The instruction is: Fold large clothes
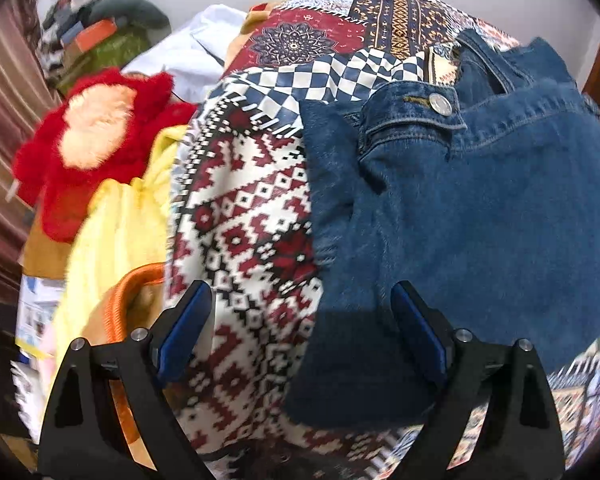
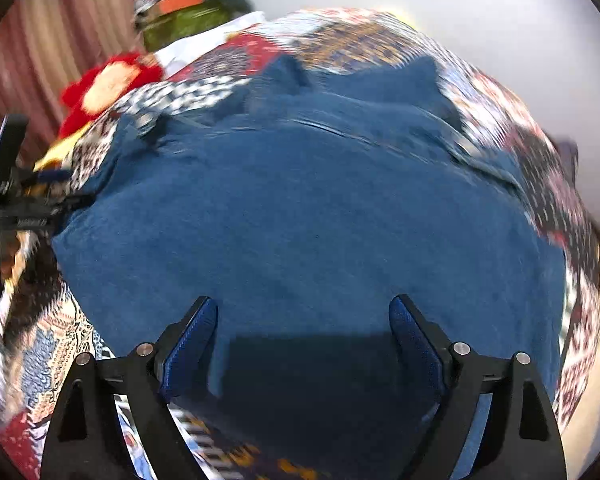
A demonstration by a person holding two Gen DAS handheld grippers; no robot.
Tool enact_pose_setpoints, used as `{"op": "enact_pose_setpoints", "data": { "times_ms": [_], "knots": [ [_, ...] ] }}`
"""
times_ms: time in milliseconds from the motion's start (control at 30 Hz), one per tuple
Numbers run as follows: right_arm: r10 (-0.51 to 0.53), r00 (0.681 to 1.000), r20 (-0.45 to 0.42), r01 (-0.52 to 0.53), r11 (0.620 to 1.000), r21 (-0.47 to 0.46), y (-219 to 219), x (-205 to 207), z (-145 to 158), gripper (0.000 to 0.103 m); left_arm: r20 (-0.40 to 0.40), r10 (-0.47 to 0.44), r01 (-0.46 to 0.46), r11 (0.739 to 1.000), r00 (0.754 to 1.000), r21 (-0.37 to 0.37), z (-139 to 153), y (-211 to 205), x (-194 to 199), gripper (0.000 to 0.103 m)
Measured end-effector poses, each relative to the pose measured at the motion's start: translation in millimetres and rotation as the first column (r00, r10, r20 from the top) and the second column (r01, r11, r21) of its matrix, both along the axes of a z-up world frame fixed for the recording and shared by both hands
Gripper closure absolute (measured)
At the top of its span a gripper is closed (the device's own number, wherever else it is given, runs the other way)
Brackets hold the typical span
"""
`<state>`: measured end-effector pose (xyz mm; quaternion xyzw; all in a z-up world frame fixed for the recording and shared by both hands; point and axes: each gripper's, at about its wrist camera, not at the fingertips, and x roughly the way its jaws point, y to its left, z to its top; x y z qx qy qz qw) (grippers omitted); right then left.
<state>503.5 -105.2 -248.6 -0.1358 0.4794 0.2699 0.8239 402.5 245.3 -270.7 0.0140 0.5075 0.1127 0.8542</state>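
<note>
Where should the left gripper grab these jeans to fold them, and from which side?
Grip the jeans at the waistband corner beside the metal button, coming from the bedspread side. That edge is thick, stitched and slightly raised there, so a finger can probably slide under. Both the left gripper and right gripper are open.

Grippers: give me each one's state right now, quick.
Left tool: open, holding nothing, over the jeans' edge.
Right tool: open, holding nothing, above the jeans.

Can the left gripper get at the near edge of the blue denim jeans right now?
Probably yes. The left gripper is open, and the edge of the blue denim jeans on the patterned bedspread lies between its fingers, with nothing on top.
</note>
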Motion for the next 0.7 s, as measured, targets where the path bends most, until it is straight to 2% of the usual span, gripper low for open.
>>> {"op": "enact_pose_setpoints", "data": {
  "times_ms": [100,167,233,367,500,600,700],
  "knots": [
    [-0.003,1.000,0.001,0.003,0.999,0.038,-23,-4,5,0.016,0.000,-0.007,0.007,0.997,1.000,0.073,2,-7,-6,0.011],
    [-0.044,0.998,0.036,0.045,0.999,-0.015,-36,-10,8,0.015,-0.009,0.001,0.000,0.992,1.000,0.123,3,-8,-9,0.011],
    [-0.086,0.996,0.030,0.087,0.995,-0.045,-54,-10,6,0.015,-0.010,0.018,-0.016,0.984,1.000,0.177,3,-6,-14,0.011],
    [-0.175,0.984,-0.029,0.176,0.984,0.025,-97,-7,5,0.015,0.002,0.058,-0.058,0.991,0.998,0.118,8,4,-27,0.011],
    [-0.228,0.972,-0.059,0.231,0.971,0.067,-126,-12,10,0.015,0.019,0.098,-0.099,0.989,0.995,0.109,17,9,-39,0.011],
    [-0.303,0.953,-0.019,0.303,0.953,-0.012,-132,-15,14,0.016,0.036,0.128,-0.131,0.986,0.991,0.100,25,10,-50,0.011],
    [-0.308,0.951,-0.018,0.308,0.951,0.035,-136,-21,25,0.016,0.066,0.169,-0.172,0.984,0.983,0.041,35,8,-59,0.011]
  ]
}}
